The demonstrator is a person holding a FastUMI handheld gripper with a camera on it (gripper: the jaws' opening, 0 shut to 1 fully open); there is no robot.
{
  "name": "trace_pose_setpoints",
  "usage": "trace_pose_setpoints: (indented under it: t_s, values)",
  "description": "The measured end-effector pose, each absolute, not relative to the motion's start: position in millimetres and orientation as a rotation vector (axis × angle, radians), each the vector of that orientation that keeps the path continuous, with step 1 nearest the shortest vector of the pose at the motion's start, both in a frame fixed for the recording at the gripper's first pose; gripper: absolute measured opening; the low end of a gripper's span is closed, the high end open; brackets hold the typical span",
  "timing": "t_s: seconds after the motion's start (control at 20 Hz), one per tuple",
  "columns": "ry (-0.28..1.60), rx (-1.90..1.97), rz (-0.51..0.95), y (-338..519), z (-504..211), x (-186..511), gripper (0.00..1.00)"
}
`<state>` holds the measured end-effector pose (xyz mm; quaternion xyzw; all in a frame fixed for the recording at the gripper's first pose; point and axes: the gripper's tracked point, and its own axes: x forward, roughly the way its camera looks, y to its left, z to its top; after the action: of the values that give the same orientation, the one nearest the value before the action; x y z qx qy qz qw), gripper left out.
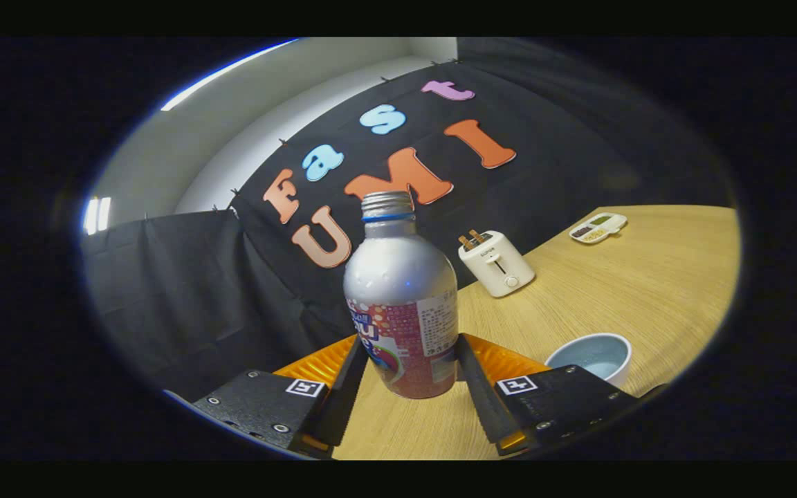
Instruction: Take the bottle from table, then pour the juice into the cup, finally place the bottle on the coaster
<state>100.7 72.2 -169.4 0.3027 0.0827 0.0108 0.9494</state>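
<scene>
A silver bottle (402, 290) with a red printed label, a blue neck ring and an uncapped mouth sits between my fingers. My gripper (410, 344) is shut on its lower body, one finger pressing on each side. The bottle leans relative to the wooden table (647, 290), and its base seems to hang just above the surface. A pale blue cup (592, 356) stands on the table just to the right of my right finger (474, 377), partly hidden by the gripper body. I cannot see liquid leaving the bottle's mouth.
A white toaster (497, 263) with two slices in it stands beyond the bottle to the right. A small white divided snack tray (598, 228) lies farther back. The table's far edge meets the black cloth wall behind the bottle.
</scene>
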Motion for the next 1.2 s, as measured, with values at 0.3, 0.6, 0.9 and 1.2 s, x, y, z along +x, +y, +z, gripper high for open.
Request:
trace_pose_setpoints:
  t_s: [0.3, 0.6, 0.9, 1.2]
  values:
    - [0.162, 0.444, 0.009, 90, -174, 137, 0.75]
    - [0.192, 0.373, -0.006, 95, -189, 169, 0.75]
    - [0.242, 0.225, -0.055, 91, -221, 196, 0.76]
    - [0.313, 0.183, -0.05, 100, -252, 211, 0.76]
